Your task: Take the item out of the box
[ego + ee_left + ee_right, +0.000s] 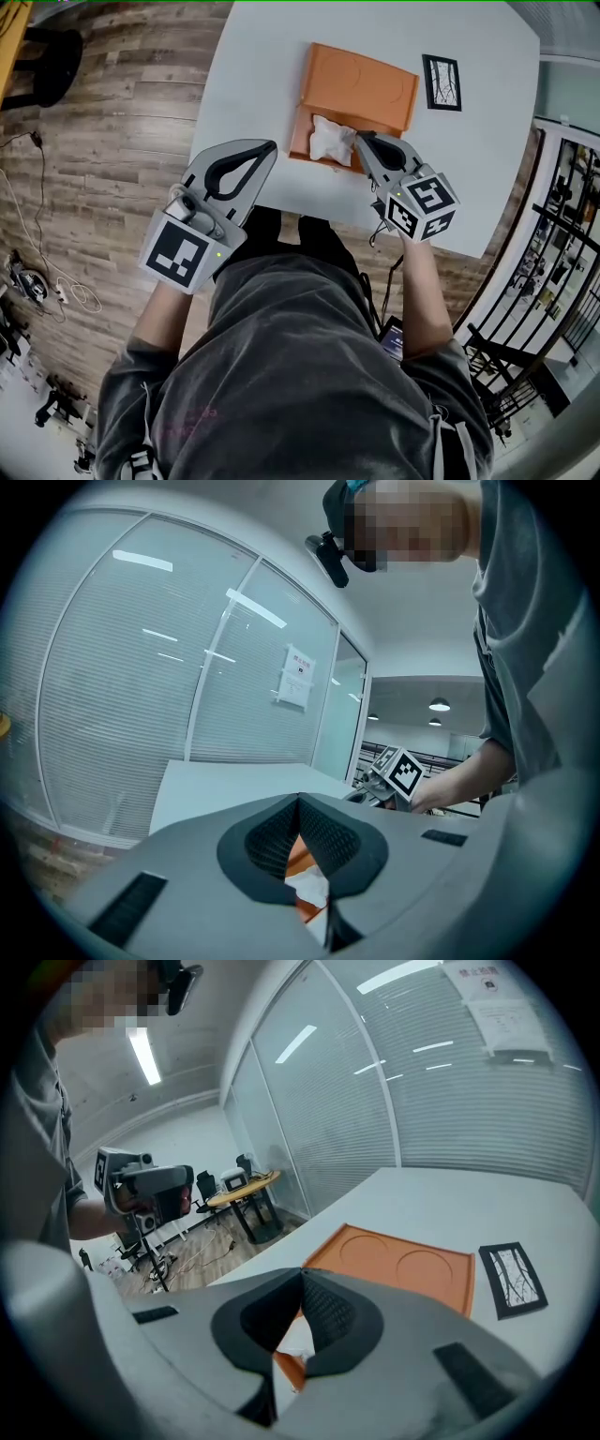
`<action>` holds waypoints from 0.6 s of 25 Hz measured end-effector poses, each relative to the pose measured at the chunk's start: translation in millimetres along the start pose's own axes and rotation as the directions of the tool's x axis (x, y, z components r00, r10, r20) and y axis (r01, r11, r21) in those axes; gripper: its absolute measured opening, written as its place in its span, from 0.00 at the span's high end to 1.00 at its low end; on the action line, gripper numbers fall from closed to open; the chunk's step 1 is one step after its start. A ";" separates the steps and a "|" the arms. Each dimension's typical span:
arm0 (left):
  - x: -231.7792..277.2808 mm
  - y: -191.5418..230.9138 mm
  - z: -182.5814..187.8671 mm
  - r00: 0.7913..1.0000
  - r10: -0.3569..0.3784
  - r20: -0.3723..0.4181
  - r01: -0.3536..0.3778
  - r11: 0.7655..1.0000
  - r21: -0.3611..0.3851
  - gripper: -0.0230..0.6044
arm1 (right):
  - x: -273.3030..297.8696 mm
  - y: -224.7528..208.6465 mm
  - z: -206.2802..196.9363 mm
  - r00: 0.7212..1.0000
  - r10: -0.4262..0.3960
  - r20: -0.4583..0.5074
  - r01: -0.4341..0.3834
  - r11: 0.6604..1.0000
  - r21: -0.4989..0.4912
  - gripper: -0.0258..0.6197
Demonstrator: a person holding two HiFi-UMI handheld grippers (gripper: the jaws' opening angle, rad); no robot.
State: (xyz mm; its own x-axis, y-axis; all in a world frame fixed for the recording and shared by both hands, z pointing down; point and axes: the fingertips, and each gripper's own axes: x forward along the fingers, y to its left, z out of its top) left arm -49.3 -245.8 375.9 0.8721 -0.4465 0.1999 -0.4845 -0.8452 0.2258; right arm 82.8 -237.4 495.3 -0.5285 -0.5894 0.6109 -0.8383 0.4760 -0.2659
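An orange box [302, 141] lies on the white table [253, 66], its lid [364, 82] folded open behind it. A white crumpled item [330, 139] sits inside the box. My right gripper [358, 138] is shut, its tips right beside the item's right edge; I cannot tell whether they touch it. In the right gripper view the jaws [302, 1271] meet, with the white item [295, 1340] and orange box edge [289, 1369] showing beneath. My left gripper [271, 146] is shut and empty, just left of the box at the table's near edge.
A black-framed card [442, 82] lies on the table right of the lid. The person stands against the table's near edge. Wooden floor [103, 141] spreads to the left, and a metal rack [562, 244] stands at the right.
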 end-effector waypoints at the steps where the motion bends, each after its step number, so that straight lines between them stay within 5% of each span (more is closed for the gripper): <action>1: -0.7 0.7 -1.3 1.000 0.002 -0.001 -0.002 1.000 -0.001 0.95 | 3.0 -0.4 -3.2 1.000 0.003 -0.009 -0.003 1.000 0.000 0.95; 15: -11.2 4.6 -19.9 1.000 0.024 -0.001 -0.024 0.999 -0.043 0.95 | 26.3 -8.3 -53.9 0.984 -0.016 -0.178 0.010 0.999 -0.032 0.94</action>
State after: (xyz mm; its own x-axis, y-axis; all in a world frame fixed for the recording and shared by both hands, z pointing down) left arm -62.6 -238.9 393.7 0.8604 -0.4661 0.2060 -0.5075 -0.8209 0.2619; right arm 83.1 -221.7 553.8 -0.4830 -0.4709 0.7382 -0.8389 0.4904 -0.2360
